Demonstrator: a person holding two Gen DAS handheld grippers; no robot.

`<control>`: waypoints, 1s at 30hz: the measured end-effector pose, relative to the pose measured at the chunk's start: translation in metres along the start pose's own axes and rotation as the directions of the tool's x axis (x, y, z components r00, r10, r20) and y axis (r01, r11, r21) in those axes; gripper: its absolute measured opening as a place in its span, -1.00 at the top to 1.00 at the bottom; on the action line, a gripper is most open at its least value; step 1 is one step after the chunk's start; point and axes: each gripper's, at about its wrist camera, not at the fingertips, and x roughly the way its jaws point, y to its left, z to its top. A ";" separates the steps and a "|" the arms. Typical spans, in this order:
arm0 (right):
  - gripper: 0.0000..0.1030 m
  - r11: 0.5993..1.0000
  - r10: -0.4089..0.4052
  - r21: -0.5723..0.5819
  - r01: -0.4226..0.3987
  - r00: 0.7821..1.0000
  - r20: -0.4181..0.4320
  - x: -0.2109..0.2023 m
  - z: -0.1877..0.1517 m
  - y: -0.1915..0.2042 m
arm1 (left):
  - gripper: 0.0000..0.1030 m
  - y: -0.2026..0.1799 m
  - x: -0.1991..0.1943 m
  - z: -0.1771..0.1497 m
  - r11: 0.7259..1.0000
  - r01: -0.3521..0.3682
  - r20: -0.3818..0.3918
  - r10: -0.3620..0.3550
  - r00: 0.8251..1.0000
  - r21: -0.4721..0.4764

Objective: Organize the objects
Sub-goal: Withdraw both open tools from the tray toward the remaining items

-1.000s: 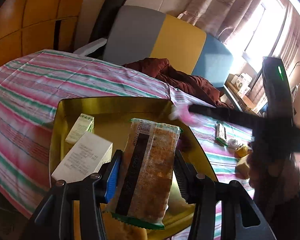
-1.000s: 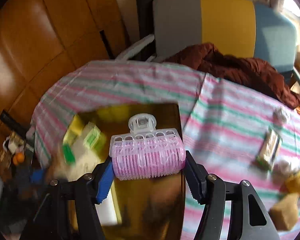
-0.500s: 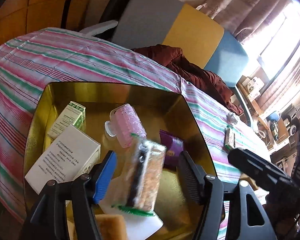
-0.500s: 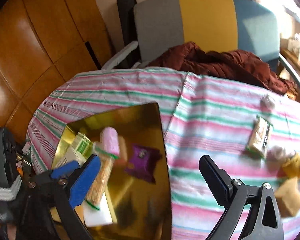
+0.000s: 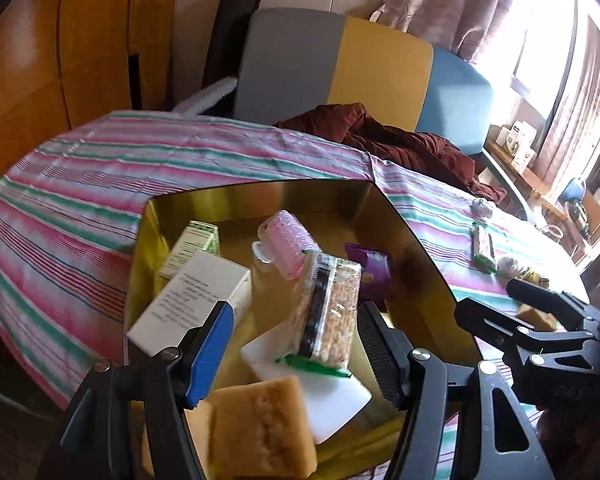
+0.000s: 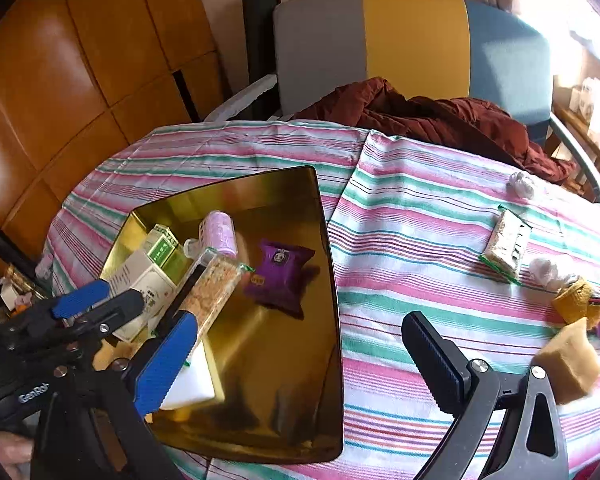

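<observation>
A gold tray (image 5: 428, 280) (image 6: 276, 380) on the striped tablecloth holds a pink hair roller (image 5: 288, 244) (image 6: 220, 234), a purple snack packet (image 6: 282, 276) (image 5: 370, 270), two small boxes (image 5: 192, 304), a white block (image 5: 328, 396) and a sponge (image 5: 260, 432). A cereal bar (image 5: 332, 316) (image 6: 214, 294) lies in the tray, leaning on the white block. My left gripper (image 5: 292, 356) is open just behind the bar. My right gripper (image 6: 300, 364) is open and empty above the tray's right edge.
On the cloth right of the tray lie a second cereal bar (image 6: 506, 244), a tan sponge (image 6: 568, 362), a yellow toy (image 6: 576, 300) and white crumpled bits (image 6: 522, 184). A maroon garment (image 6: 440, 120) lies on a chair behind the table.
My right gripper opened and dropped the pink roller into the tray, then drew back right. My left gripper opened and let the cereal bar go into the tray, then pulled back.
</observation>
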 end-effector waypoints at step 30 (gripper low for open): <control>-0.99 0.985 -0.133 -0.103 0.139 0.989 0.068 -0.022 -0.022 0.015 | -0.34 -0.024 -0.015 -0.013 0.997 0.008 0.007 -0.008 1.000 0.077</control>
